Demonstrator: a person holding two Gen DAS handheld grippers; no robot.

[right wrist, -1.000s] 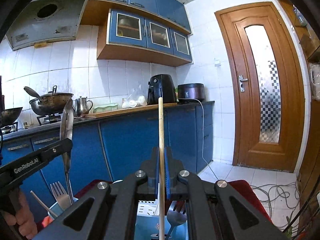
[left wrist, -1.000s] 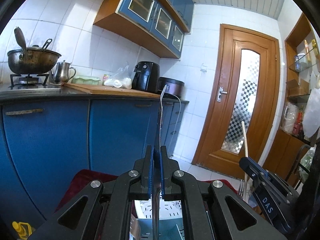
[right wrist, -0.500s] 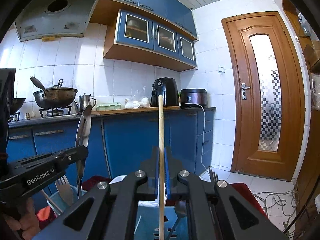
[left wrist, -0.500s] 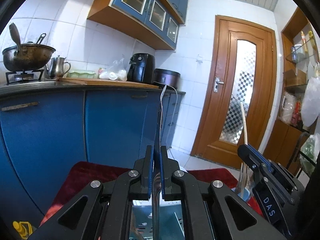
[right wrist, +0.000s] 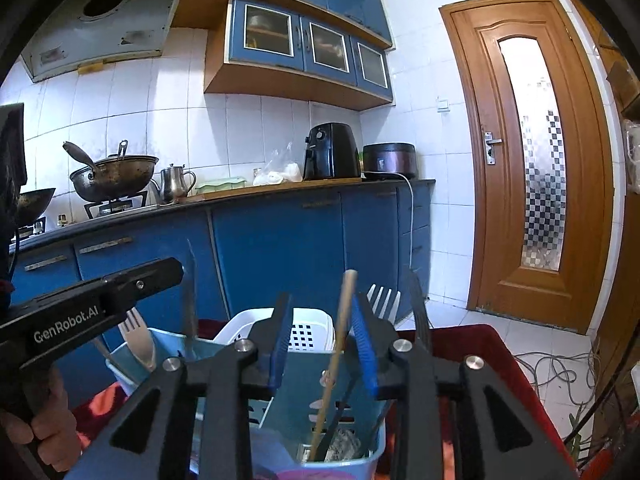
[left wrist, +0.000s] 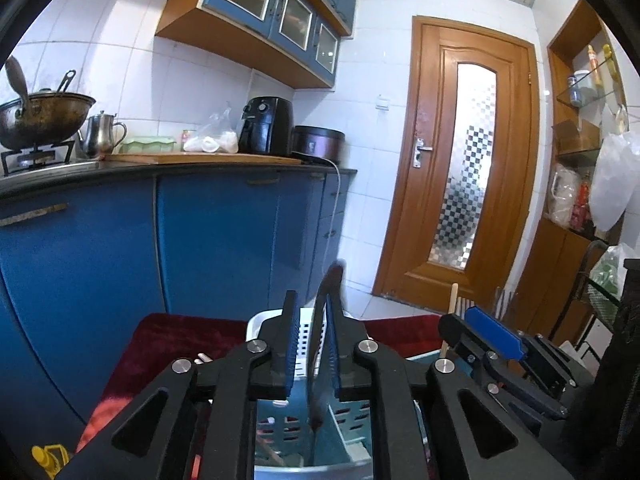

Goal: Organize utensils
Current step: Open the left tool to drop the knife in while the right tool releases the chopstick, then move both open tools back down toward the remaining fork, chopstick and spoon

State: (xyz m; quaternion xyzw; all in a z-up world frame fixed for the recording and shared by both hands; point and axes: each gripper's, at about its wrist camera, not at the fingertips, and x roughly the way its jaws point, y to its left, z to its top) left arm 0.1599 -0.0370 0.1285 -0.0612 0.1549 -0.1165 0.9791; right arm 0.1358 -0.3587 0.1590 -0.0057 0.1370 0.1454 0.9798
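Both grippers parted over the blue utensil caddy (right wrist: pixel 280 412); 1 utensil in each gap.

Left gripper (left wrist: pixel 312 320): jaws apart, a blurred dark utensil (left wrist: pixel 326 344) between them, close against the right pad, its lower end inside the caddy; whether the pads touch it I cannot tell. Right gripper (right wrist: pixel 322 328): jaws spread, wooden chopstick (right wrist: pixel 334 360) standing tilted in the gap, clear of the left pad, foot in the caddy's right compartment. 2 forks (right wrist: pixel 138 338) and (right wrist: pixel 382 298) stand in the caddy. White basket (right wrist: pixel 308 326) just behind it, both on a red cloth (right wrist: pixel 492 356).
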